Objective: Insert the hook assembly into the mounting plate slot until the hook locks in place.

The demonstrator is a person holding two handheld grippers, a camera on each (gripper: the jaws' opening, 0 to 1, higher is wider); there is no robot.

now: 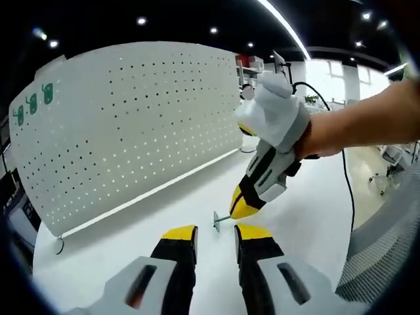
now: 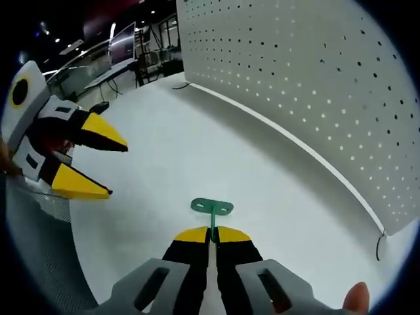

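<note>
Two grippers over a white table [image 1: 308,216], pegboard [image 1: 131,125] standing upright behind.

Left gripper view: own left gripper [image 1: 216,234] rises from 6 o'clock, yellow-tipped jaws released, a clear gap between them, nothing in it. Right gripper [image 1: 244,207] comes in from 2 o'clock, held by a gloved hand [image 1: 275,115] on a bare forearm. Its yellow tips are clenched on the stem of a small green hook [image 1: 218,220]; the hook's flat round plate faces this camera, just above the gap of the left jaws, near them but apart. Pegboard spans 9 to 1 o'clock. Green pieces [image 1: 33,102] are mounted at its far upper corner, near 10 o'clock; too small to tell more.

Right gripper view: own right gripper [image 2: 211,235] at 6 o'clock, jaws closed on the hook's stem. Hook plate [image 2: 212,207], green with two holes, sits just beyond the tips, above the table surface [image 2: 197,144]. Left gripper [image 2: 98,164] at 9 o'clock, jaws spread, holding nothing. Pegboard [image 2: 315,85] runs from 12 to 4 o'clock, well apart from the hook. A fingertip [image 2: 357,296] shows at 5 o'clock.
</note>
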